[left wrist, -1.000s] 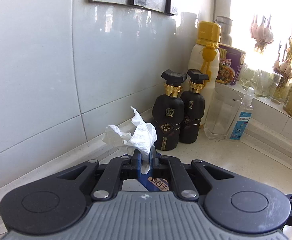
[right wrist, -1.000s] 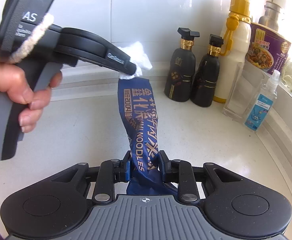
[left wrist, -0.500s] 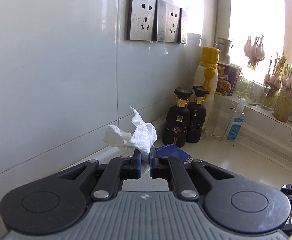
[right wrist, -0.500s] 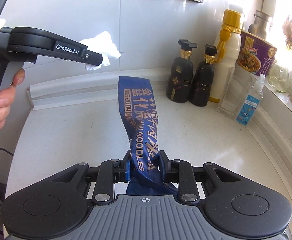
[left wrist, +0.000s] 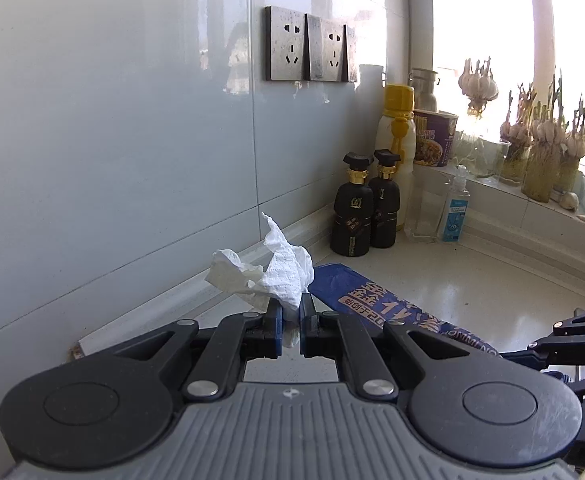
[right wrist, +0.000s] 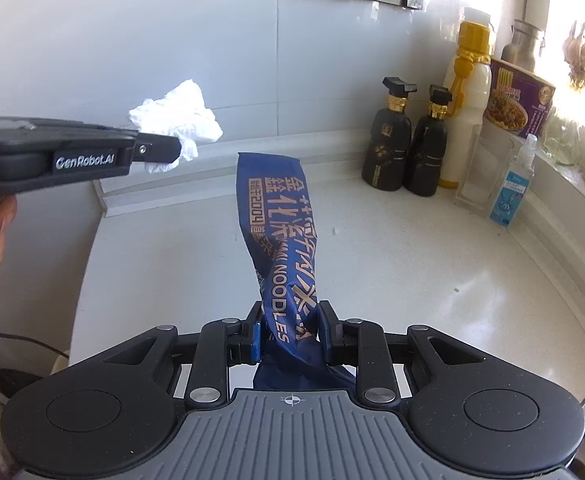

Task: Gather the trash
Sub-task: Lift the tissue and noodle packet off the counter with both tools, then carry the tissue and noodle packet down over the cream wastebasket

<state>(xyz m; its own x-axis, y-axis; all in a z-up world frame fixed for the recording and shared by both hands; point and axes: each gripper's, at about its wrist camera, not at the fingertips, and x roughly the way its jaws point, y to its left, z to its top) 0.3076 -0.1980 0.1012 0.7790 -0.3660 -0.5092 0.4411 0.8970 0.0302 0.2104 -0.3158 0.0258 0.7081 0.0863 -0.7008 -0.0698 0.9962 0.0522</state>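
My left gripper [left wrist: 290,312] is shut on a crumpled white tissue [left wrist: 270,276], held in the air above the white counter near the tiled wall. In the right wrist view the same left gripper [right wrist: 174,152] comes in from the left with the tissue [right wrist: 180,114] at its tip. My right gripper [right wrist: 290,328] is shut on a blue noodle wrapper [right wrist: 276,220] with gold lettering, which sticks out forward above the counter. The wrapper [left wrist: 376,300] also shows in the left wrist view, just right of the tissue.
Two black bottles [right wrist: 406,144], a white bottle with a yellow cap [right wrist: 466,108], a clear glass [right wrist: 478,168], a small sanitiser bottle [right wrist: 512,186] and a purple noodle cup [right wrist: 518,98] stand at the back right. Sockets [left wrist: 308,50] sit on the wall. Garlic [left wrist: 544,132] lines the windowsill.
Both grippers have drawn back from the wall and risen a little, each keeping its hold. The left gripper with the tissue has moved left, away from the wrapper's end.
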